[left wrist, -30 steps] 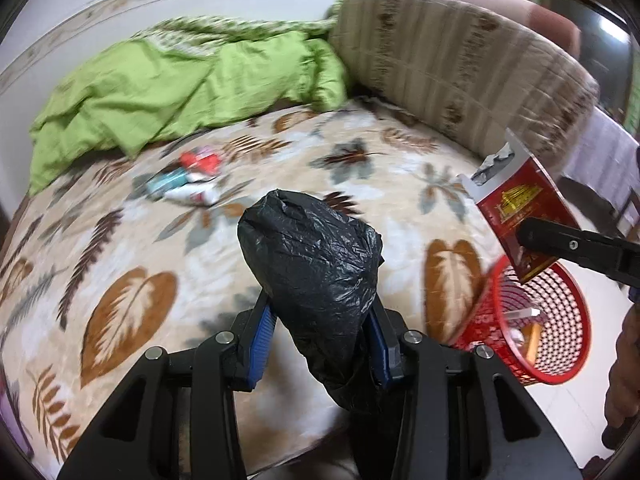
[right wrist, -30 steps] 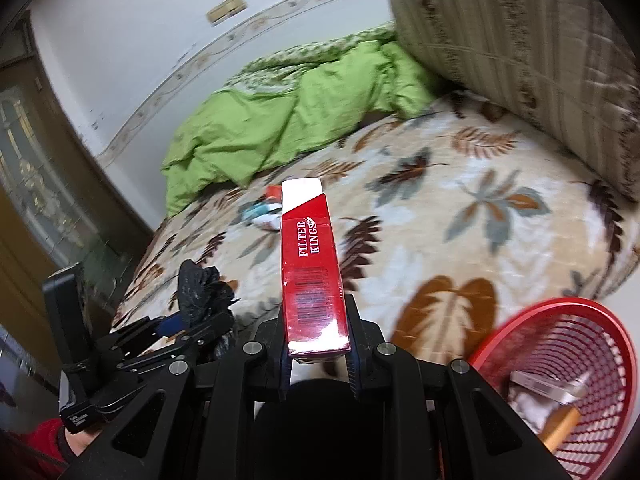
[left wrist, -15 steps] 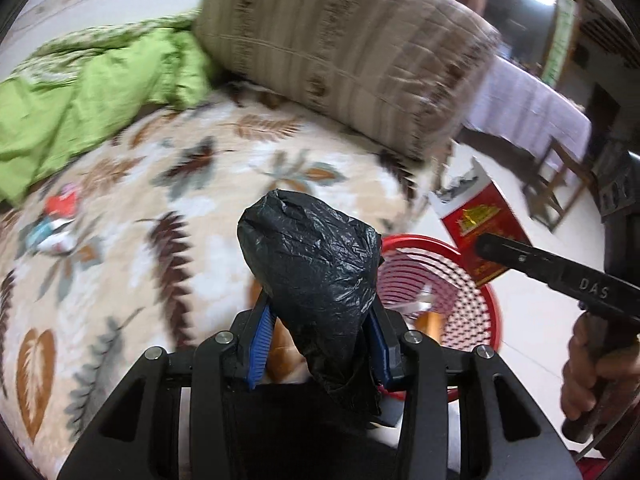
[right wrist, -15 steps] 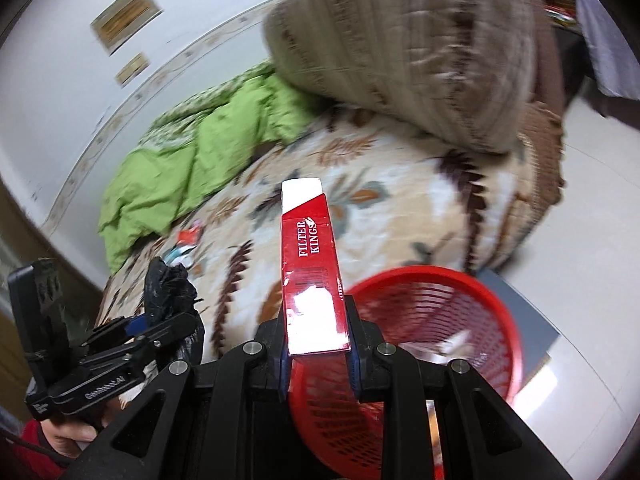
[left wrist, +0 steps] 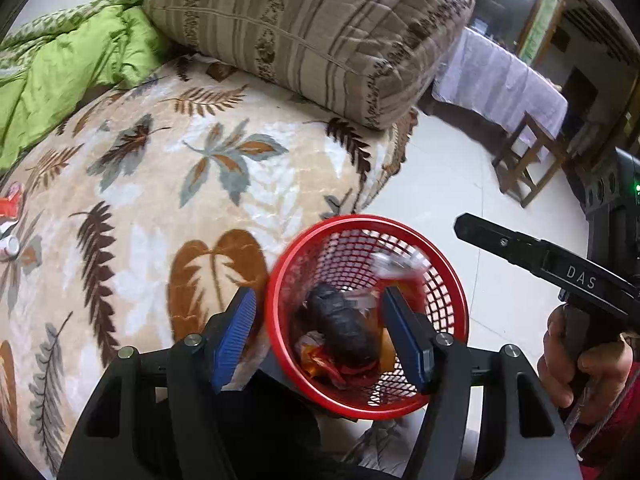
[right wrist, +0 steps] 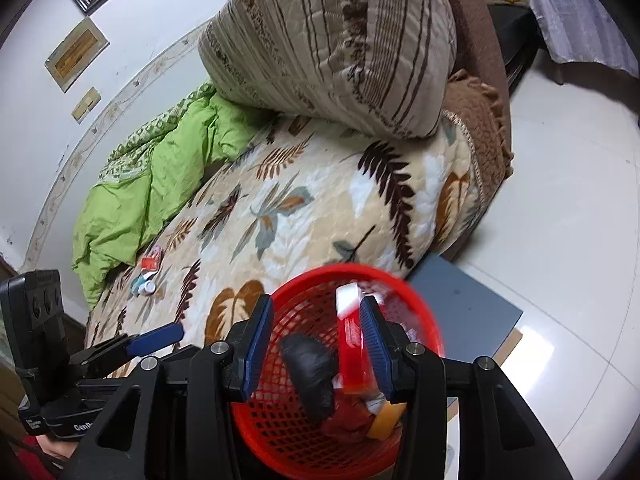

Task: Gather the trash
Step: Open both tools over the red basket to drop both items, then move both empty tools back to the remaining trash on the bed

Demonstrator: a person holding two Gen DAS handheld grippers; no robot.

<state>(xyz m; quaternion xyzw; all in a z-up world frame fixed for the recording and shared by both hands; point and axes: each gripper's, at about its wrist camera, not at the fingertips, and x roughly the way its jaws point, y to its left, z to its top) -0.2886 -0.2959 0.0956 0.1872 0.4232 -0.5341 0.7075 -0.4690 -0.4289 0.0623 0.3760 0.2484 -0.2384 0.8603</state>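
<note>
Both grippers over the round red plastic mesh basket [left wrist: 362, 402], left gripper [left wrist: 320, 336] & right gripper [right wrist: 316, 350] jaws opening, empty: crumpled black plastic bag [left wrist: 340, 328] lies inside, red-and-white cigarette carton [right wrist: 352, 344] dropping in w/ it, so hold above the rim till both settle.

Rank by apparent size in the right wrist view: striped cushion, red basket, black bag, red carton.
1. striped cushion
2. red basket
3. black bag and red carton look alike; the carton is blurred, so no ranking.
</note>
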